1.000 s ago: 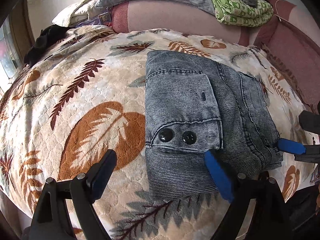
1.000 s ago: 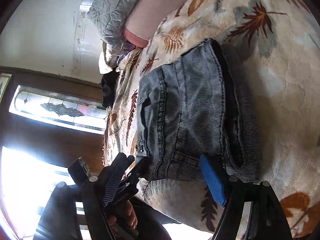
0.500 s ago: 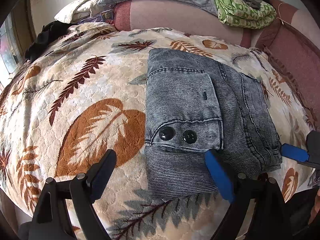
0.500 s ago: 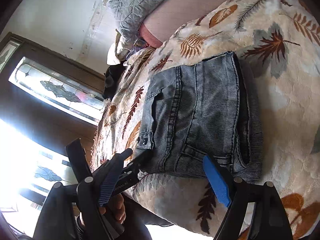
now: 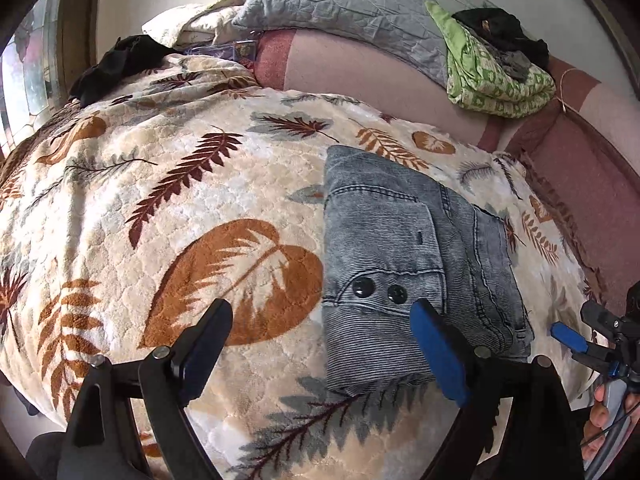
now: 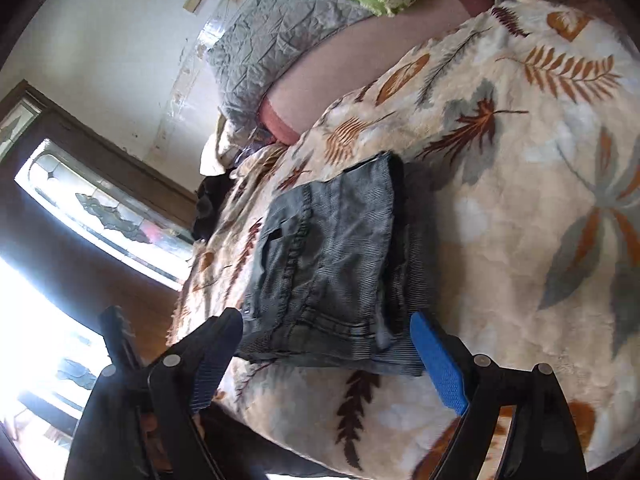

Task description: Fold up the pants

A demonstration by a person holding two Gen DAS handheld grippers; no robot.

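Note:
The grey-blue denim pants (image 5: 400,240) lie folded into a compact rectangle on the leaf-patterned blanket (image 5: 160,200), two black buttons facing up. My left gripper (image 5: 320,312) hovers open at their near edge, its blue pad over the front left corner and nothing pressed between the jaws. In the right wrist view the pants (image 6: 332,264) lie just beyond my right gripper (image 6: 326,322), which is open and clear of the cloth. In the left wrist view the right gripper (image 5: 568,336) hangs off the pants' right corner, apart from them.
A pink headboard or sofa back (image 5: 360,64) runs behind the blanket, with a grey quilt (image 5: 352,4) and a folded green quilt (image 5: 496,76) on it. A black garment (image 5: 116,64) lies at the far left. A window (image 6: 100,208) is on the left.
Both grippers have drawn back from the pants toward the blanket's near edge. The right gripper's blue pad has left the pants' right corner and its jaws stand wider. The pants lie still.

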